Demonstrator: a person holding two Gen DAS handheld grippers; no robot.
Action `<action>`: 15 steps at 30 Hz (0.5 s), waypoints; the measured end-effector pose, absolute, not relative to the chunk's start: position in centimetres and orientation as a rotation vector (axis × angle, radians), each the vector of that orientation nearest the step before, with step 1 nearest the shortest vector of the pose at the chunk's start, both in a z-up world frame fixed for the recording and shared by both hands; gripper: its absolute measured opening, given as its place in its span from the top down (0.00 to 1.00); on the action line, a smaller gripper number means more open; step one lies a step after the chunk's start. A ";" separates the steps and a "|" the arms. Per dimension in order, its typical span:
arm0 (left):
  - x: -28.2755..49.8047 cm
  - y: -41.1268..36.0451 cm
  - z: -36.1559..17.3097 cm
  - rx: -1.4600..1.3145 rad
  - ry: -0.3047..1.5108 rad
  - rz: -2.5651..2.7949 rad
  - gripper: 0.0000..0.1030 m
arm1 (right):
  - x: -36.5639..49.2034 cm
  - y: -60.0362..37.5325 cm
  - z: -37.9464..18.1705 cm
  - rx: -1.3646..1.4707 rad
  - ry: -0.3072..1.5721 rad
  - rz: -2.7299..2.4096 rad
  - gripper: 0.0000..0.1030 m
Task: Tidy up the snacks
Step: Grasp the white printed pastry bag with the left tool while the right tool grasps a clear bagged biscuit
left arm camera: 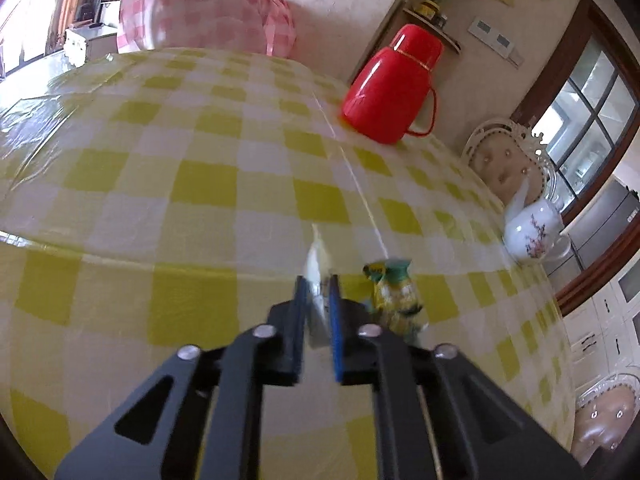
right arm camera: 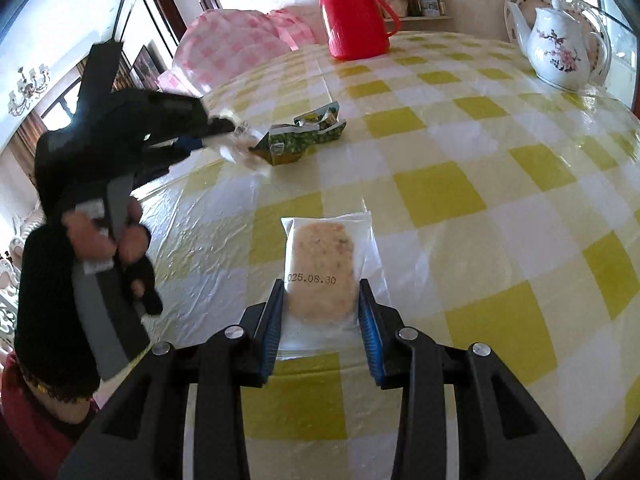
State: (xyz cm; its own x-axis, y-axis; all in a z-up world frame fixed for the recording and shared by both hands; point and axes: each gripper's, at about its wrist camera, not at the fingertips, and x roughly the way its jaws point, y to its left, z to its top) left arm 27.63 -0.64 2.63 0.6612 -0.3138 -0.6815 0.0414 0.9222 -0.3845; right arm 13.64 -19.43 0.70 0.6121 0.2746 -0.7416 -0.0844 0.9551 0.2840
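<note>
Your left tool (left arm camera: 318, 280) is pinched fully closed on a thin clear-and-white wrapper (left arm camera: 314, 268), held just beside the green and yellow snack packet (right arm camera: 304, 136) on the checked surface (right arm camera: 460, 184). Your right tool (right arm camera: 320, 300) stands partly open with its blue pads against both long sides of the clear cookie pack (right arm camera: 322, 276), which lies flat on the surface, well on the near side of the green and yellow snack packet. Whether it truly grips the pack is hard to say.

Judging by looks, both packs are light, with slick, crinkly film that slides easily. The cookie inside is probably brittle, so squeeze gently across its width, not its corners. The limp wrapper is best held by its sealed edge.
</note>
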 end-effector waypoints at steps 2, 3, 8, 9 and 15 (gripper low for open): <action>27.2 -0.5 2.1 -0.350 0.864 -0.203 0.93 | 13.5 -19.3 0.7 0.226 0.889 0.210 0.66; 27.2 -0.4 1.8 -0.359 0.884 -0.201 0.92 | 13.5 -19.3 0.7 0.226 0.889 0.209 0.66; 26.9 0.0 2.3 -0.365 0.839 -0.121 0.06 | 13.6 -19.5 0.7 0.236 0.892 0.211 0.65; 27.1 -0.6 2.5 -0.329 0.837 -0.131 0.06 | 13.6 -19.5 0.7 0.237 0.893 0.211 0.65; 29.1 -4.1 1.2 -0.134 0.930 -0.140 0.06 | 13.7 -19.5 0.8 0.242 0.894 0.209 0.65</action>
State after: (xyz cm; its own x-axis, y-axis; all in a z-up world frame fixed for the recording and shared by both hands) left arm 29.14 -4.08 1.18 0.5897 -0.1775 -0.7879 0.0616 0.9826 -0.1753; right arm 13.65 -19.46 0.78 0.6093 0.2789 -0.7423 -0.0786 0.9527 0.2935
